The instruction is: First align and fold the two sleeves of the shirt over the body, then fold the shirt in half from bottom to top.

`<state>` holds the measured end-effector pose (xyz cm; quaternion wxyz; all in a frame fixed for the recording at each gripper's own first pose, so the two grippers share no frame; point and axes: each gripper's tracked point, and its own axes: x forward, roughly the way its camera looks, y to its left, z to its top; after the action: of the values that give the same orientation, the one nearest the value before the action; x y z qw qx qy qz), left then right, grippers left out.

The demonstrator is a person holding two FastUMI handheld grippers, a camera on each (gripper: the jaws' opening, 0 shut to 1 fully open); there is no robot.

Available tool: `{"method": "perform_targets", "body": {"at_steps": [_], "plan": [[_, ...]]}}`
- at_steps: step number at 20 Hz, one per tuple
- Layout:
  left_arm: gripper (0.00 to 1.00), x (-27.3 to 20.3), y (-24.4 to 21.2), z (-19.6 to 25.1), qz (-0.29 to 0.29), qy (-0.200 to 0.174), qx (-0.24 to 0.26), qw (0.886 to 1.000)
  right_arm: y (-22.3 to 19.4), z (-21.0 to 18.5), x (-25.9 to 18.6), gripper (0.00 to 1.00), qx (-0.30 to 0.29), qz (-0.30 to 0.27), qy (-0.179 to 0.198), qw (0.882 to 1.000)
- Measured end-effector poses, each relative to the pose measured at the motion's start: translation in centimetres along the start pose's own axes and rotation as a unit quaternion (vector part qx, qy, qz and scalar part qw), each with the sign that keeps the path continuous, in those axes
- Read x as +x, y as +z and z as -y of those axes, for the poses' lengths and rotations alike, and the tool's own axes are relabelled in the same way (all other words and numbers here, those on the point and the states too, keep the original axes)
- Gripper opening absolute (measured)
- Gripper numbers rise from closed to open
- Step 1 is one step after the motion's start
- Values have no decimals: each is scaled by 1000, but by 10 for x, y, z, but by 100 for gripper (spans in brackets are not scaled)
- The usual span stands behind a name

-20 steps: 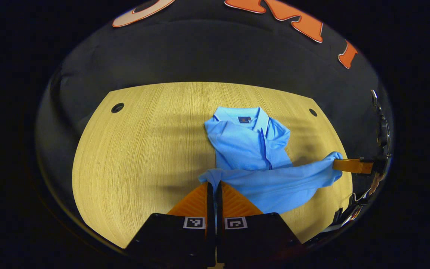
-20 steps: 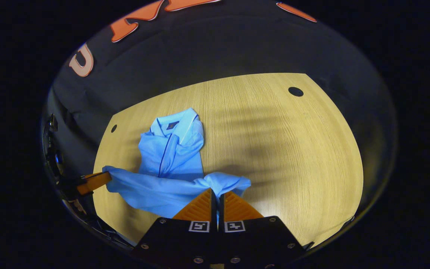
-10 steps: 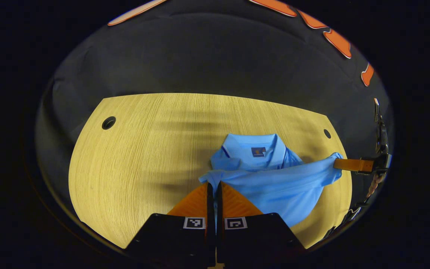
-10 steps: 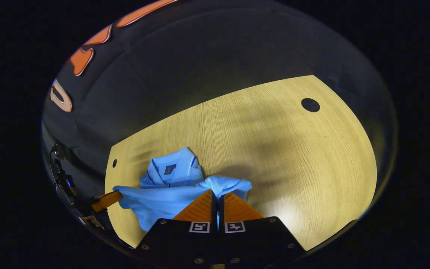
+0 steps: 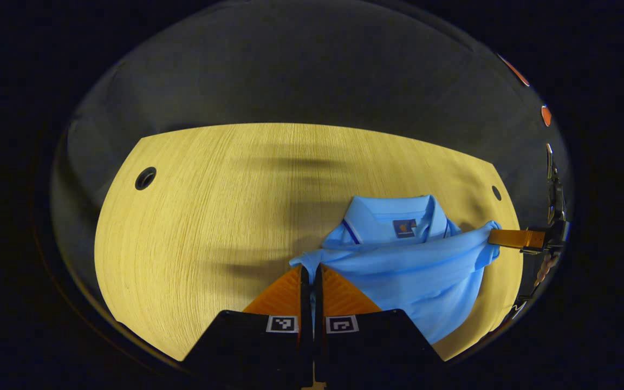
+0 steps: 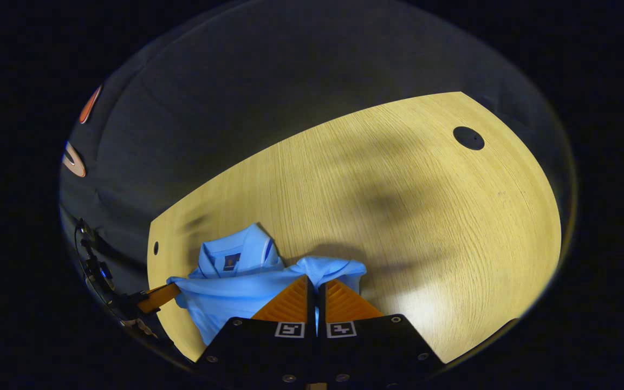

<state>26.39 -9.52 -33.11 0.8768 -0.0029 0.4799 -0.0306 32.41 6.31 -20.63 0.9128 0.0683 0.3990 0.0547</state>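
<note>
A light blue polo shirt lies on the wooden table, sleeves folded in, its collar at the far end. My left gripper is shut on one bottom corner of the shirt, and the hem hangs stretched above the body. At the right of the left gripper view, my right gripper pinches the other corner. In the right gripper view, my right gripper is shut on its corner of the shirt, just short of the collar. My left gripper holds the far corner at the left.
The table has a round cable hole near each far corner. Bare wood stretches wide on the side away from the shirt. The dark booth wall stands behind the table's far edge.
Both grippers have carried the lifted hem forward toward the collar. The raised fabric now covers nearly all of the shirt's body, which showed in full a second ago.
</note>
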Motion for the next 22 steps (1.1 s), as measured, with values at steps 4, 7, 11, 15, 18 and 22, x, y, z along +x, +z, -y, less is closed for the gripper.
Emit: {"method": "perform_targets", "body": {"at_steps": [4, 7, 11, 15, 18, 22], "plan": [[7, 15, 3, 1, 6, 3, 9, 1000, 2, 1, 7, 3, 0, 5, 1, 1000], [13, 12, 3, 2, 7, -2, 4, 1000, 4, 9, 5, 15, -17, 13, -17, 1000], [70, 6, 9, 5, 30, -1, 2, 1000, -3, 18, -4, 59, -54, 15, -41, 998], [94, -21, 19, -2, 61, 19, -1, 998, -6, 19, -21, 99, -90, 29, -58, 994], [100, -52, 22, -7, 86, 24, -7, 996, -6, 16, -48, 99, -109, 47, -63, 991], [100, -100, 12, -10, 122, 29, -3, 992, -16, 7, -90, 99, -143, 82, -71, 984]]}}
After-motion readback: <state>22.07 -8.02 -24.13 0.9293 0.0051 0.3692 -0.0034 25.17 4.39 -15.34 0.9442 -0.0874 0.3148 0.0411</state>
